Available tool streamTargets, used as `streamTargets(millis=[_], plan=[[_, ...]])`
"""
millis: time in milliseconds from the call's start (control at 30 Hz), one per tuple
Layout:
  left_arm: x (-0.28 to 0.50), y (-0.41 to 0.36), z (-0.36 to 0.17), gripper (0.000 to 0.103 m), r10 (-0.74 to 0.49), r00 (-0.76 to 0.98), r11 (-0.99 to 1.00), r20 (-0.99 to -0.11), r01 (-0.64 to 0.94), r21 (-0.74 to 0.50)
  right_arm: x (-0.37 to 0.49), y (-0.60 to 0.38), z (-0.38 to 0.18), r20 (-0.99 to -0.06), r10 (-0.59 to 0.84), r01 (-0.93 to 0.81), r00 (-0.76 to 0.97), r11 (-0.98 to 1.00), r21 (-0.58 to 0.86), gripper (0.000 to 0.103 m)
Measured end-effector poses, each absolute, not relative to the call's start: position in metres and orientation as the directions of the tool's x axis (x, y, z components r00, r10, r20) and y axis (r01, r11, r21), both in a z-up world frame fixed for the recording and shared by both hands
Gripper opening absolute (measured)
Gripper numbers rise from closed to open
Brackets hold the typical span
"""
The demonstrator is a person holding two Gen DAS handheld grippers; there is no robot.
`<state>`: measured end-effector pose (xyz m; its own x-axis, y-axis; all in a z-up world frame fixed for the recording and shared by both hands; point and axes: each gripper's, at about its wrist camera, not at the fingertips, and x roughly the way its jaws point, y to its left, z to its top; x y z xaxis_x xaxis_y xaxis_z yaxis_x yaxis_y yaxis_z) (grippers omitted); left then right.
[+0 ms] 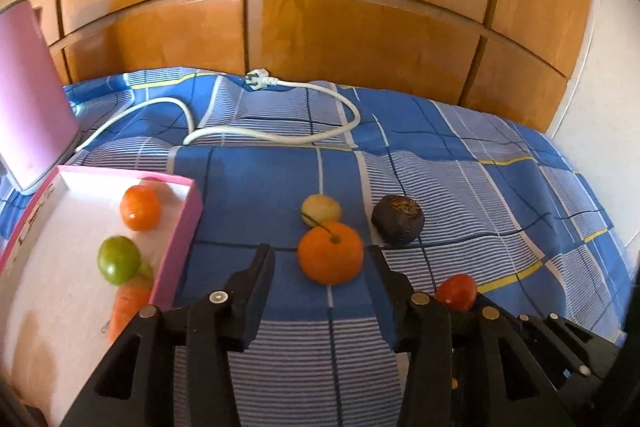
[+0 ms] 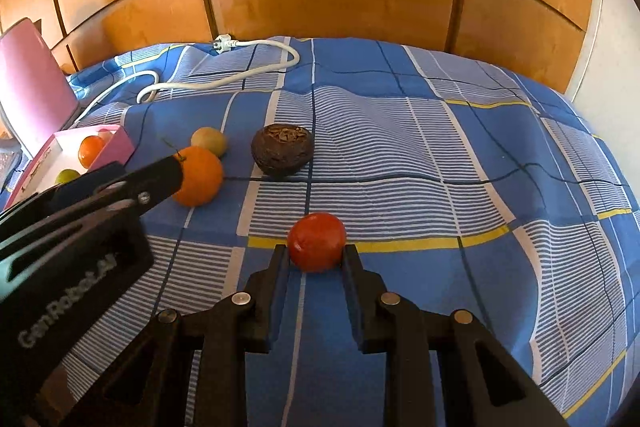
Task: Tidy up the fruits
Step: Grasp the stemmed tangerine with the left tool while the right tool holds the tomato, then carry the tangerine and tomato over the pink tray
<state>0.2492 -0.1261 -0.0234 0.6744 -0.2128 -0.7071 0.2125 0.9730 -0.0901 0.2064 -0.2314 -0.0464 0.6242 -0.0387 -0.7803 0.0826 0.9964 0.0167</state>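
An orange (image 1: 330,253) with a thin stem lies on the blue checked bedsheet (image 1: 460,179), between the fingers of my left gripper (image 1: 319,255). The gripper is open, and a gap shows on the fruit's left side. My right gripper (image 2: 316,251) is shut on a red tomato (image 2: 317,242) that rests on the sheet, with a fingertip against each side. A pink box (image 1: 184,223) at the left holds an orange fruit (image 1: 140,207), a green tomato (image 1: 119,259) and a carrot (image 1: 128,303). A pale yellow fruit (image 1: 321,209) and a dark brown fruit (image 1: 397,221) lie just beyond the orange.
A white power cable (image 1: 272,135) with its plug (image 1: 258,79) loops across the far part of the bed. A pink panel (image 1: 28,99) stands upright behind the box. Glossy wooden panelling (image 1: 360,7) rises behind the bed, and a white wall (image 1: 600,107) is at the right.
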Motion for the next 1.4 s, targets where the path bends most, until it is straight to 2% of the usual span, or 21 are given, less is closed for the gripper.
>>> streamTargets(millis=[233,300,600,967,1400], plan=[[0.263,-0.134,-0.030,0.046,-0.216,0.659,0.972,-0.721,0.212,-0.098,0.206,-0.232,-0.046,-0.779,-0.033,0.077,0.626,0.997,0.020,0.027],[0.267,-0.136,-0.033,0.040,-0.220,0.651,0.972,-0.727,0.211,-0.106,0.206,-0.232,-0.046,-0.779,-0.032,0.076,0.626,0.997,0.021,0.027],[0.272,-0.132,-0.036,0.036,-0.242,0.654,0.969,-0.717,0.205,-0.141,0.206,-0.233,-0.046,-0.777,-0.023,0.077,0.630,0.996,0.033,0.027],[0.239,-0.111,-0.037,0.036,-0.247,0.662,0.969,-0.707,0.190,-0.160,0.207,-0.233,-0.046,-0.775,-0.018,0.077,0.631,0.996,0.040,0.027],[0.238,-0.108,-0.041,0.036,-0.254,0.662,0.967,-0.705,0.186,-0.173,0.207,-0.233,-0.048,-0.774,-0.021,0.075,0.633,0.997,0.035,0.027]])
